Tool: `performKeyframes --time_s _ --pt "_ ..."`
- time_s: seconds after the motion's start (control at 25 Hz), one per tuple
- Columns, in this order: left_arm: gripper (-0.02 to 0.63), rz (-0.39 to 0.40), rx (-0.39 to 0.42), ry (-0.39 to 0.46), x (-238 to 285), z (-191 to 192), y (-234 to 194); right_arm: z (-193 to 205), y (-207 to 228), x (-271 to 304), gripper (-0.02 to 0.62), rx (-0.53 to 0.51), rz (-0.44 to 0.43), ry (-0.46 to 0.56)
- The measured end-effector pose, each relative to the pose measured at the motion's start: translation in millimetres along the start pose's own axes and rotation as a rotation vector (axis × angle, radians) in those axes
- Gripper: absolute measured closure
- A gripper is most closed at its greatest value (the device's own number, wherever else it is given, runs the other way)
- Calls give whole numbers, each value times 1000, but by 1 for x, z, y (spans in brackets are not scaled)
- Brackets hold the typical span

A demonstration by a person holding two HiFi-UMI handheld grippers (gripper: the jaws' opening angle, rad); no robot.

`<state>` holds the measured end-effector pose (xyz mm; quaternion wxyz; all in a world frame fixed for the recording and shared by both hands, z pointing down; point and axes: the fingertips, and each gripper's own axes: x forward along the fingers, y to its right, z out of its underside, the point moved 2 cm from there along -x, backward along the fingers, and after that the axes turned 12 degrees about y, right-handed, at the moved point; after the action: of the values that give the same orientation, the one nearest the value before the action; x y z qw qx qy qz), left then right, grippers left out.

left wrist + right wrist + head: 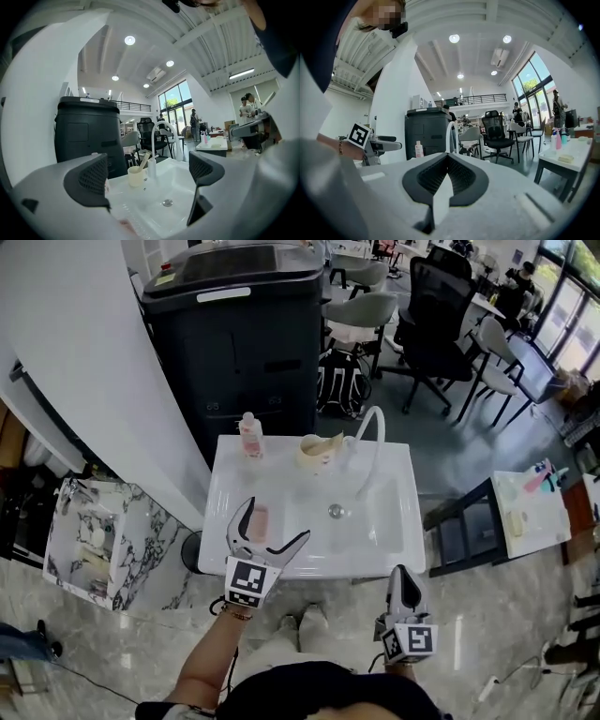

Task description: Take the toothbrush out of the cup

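A cream cup [319, 451] stands at the back of the white sink [394, 554], left of the curved white faucet [371, 439]. In the left gripper view the cup [136, 176] holds a pale toothbrush [144, 161] leaning right toward the faucet [156, 140]. My left gripper [275, 519] hangs open over the basin's front left, well short of the cup, nothing between its fingers. My right gripper [405, 589] is shut and empty, just off the sink's front right corner. In the right gripper view its jaws [447, 176] meet.
A pink bottle [250, 435] stands at the sink's back left, and a pink item [259, 519] lies in the basin. A tall black bin [239, 324] stands behind the sink, a marble-patterned stand [89, 540] to the left, a low table [530, 512] to the right. Office chairs stand beyond.
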<state>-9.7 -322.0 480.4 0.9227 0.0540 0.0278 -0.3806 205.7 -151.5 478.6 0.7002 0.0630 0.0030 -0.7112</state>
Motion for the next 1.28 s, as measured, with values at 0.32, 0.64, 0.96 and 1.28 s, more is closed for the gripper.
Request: performKeyframes --time_s 0.32,0.64,0.96,1.28 --pt "86 6 38 -65 100 36 -5 -6 53 7 592 -17 122 -4" --pt "87 27 62 -142 176 73 -11 -9 90 13 593 -21 208 -10" --pt "87 55 79 -273 240 117 -19 -12 127 5 593 -38 293 -24" --pt "252 28 66 -313 273 142 -27 -5 146 -5 592 -34 344 -48"
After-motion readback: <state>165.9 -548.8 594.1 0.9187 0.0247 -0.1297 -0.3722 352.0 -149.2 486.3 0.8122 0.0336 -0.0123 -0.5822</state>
